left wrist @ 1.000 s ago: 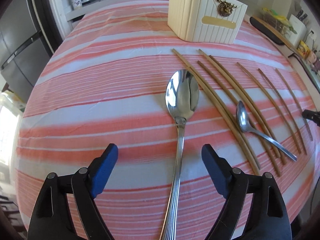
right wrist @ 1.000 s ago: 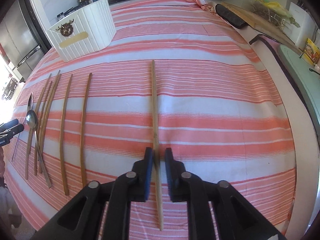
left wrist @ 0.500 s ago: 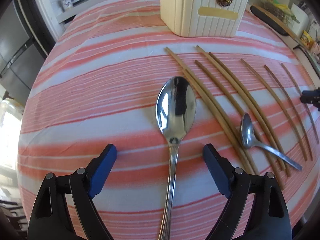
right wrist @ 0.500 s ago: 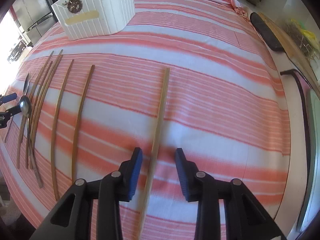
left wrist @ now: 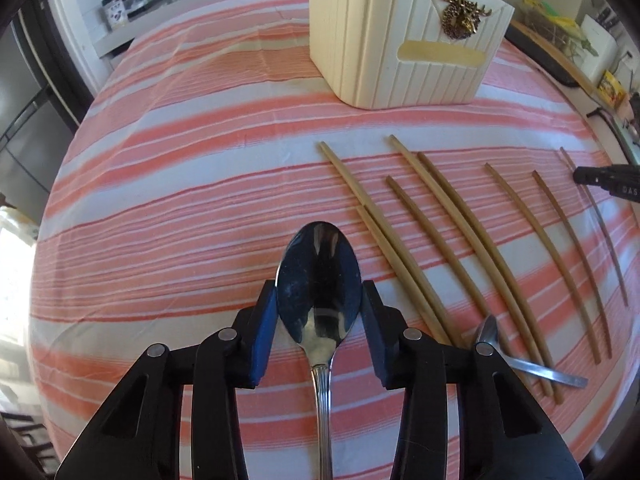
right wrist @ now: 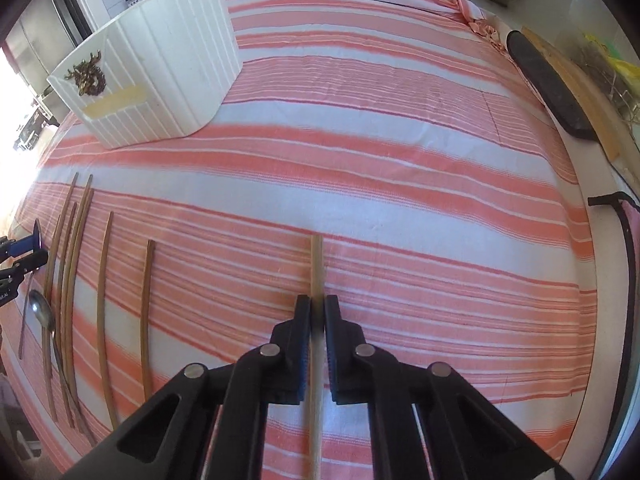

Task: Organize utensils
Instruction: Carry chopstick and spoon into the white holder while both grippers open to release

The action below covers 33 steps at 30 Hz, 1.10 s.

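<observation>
A kitchen counter draped in a coral-and-white striped cloth (left wrist: 200, 184) fills both views, with a grey refrigerator at the left edge and jars along the back wall. Toward the far side stands a cream ribbed plastic utensil holder (left wrist: 404, 44) bearing a small brass ornament on its front face. The left gripper (left wrist: 320, 304) hangs over a large polished steel tablespoon (left wrist: 318, 280), its blue-padded jaws closing in on either side of the bowl, the pads right at the bowl's edges (whether they already press on it cannot be told). The spoon's long axis runs straight away from the camera: bowl pointing toward the holder, ribbed handle running back beneath the gripper. To its right lies a loose row of slender bamboo chopsticks (left wrist: 460, 240), all roughly parallel and angled from near right to far left, their far ends toward the holder; a small steel teaspoon (left wrist: 490, 332) rests across the near ends of several. In the right wrist view, the right gripper (right wrist: 316, 312) has its jaws pinched narrow on a single bamboo chopstick (right wrist: 316, 264), well apart from the others. That stick also lies lengthwise along the gripper's line, its far tip showing just past the pads and its near end running under the gripper body.
</observation>
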Available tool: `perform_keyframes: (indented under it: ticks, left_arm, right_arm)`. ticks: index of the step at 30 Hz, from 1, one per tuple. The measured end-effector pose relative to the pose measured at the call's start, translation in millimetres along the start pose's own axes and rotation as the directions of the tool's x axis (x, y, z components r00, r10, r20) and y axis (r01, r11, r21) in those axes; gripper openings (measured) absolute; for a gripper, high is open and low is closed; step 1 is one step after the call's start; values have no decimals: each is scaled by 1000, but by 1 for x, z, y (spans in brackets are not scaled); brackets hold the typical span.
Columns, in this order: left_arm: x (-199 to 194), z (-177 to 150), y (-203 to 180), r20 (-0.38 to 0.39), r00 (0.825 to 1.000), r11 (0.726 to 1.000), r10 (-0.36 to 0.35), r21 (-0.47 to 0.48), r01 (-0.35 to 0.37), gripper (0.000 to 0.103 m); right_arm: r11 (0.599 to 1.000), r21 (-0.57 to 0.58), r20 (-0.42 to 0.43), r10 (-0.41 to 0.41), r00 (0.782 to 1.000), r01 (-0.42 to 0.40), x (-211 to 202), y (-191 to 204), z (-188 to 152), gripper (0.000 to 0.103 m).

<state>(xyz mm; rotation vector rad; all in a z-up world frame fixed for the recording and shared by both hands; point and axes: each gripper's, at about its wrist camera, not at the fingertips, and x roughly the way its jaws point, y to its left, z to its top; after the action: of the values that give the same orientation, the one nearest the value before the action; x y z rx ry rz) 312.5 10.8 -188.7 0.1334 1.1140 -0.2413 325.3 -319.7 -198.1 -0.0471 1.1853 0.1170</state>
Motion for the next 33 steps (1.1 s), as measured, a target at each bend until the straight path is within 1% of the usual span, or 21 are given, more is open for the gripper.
perform_keyframes:
  ticks: [3, 5, 8, 12, 15, 18, 20, 22, 24, 26, 27, 30, 32, 33]
  left_arm:
    - [-22, -3, 10, 63, 998, 999, -11, -44, 14, 41]
    - [-43, -6, 16, 113, 993, 997, -23, -67, 31, 41]
    - [-76, -11, 24, 185, 982, 995, -47, -78, 63, 41]
    - [-122, -21, 27, 277, 958, 991, -79, -79, 105, 41]
    - [-148, -26, 31, 332, 938, 988, -99, -83, 133, 41]
    - [-165, -20, 38, 371, 920, 981, -125, -91, 170, 41]
    - [-176, -10, 40, 391, 909, 977, -145, -90, 195, 41]
    - [-187, 7, 43, 412, 897, 973, -162, -85, 215, 41]
    - [-199, 27, 43, 435, 883, 969, -176, -82, 234, 41]
    - [-211, 53, 43, 467, 864, 964, -190, -78, 254, 41]
    - [-218, 65, 42, 487, 852, 962, -194, -77, 263, 41]
    - [-232, 106, 39, 551, 813, 958, -186, -81, 274, 41]
    - [-233, 130, 35, 592, 791, 963, -151, -93, 253, 41]
    - [-230, 141, 33, 609, 783, 965, -126, -106, 238, 41]
  right_arm:
    - [997, 47, 105, 56, 993, -61, -24, -2, -2, 7]
    - [993, 48, 190, 99, 977, -110, -53, 0, -8, 7]
    - [988, 13, 294, 145, 945, -156, -99, 11, -22, 7]
    - [986, -44, 395, 167, 903, -164, -153, 30, -42, 7]
    - [988, -75, 460, 157, 874, -138, -180, 42, -53, 7]
    - [988, -87, 514, 152, 844, -124, -198, 50, -55, 7]
    - [989, -94, 554, 148, 820, -115, -209, 55, -49, 7]
    - [990, -93, 594, 139, 792, -104, -220, 58, -38, 7]
    - [990, -97, 633, 141, 761, -102, -228, 62, -19, 7]
    - [990, -105, 676, 142, 723, -96, -235, 68, 7, 7]
    - [990, -107, 696, 144, 703, -96, -239, 71, 21, 7]
    - [988, -108, 762, 153, 630, -110, -249, 83, 65, 7]
    - [986, -112, 799, 163, 579, -123, -250, 93, 91, 7]
    - [985, -120, 812, 171, 559, -127, -248, 98, 104, 7]
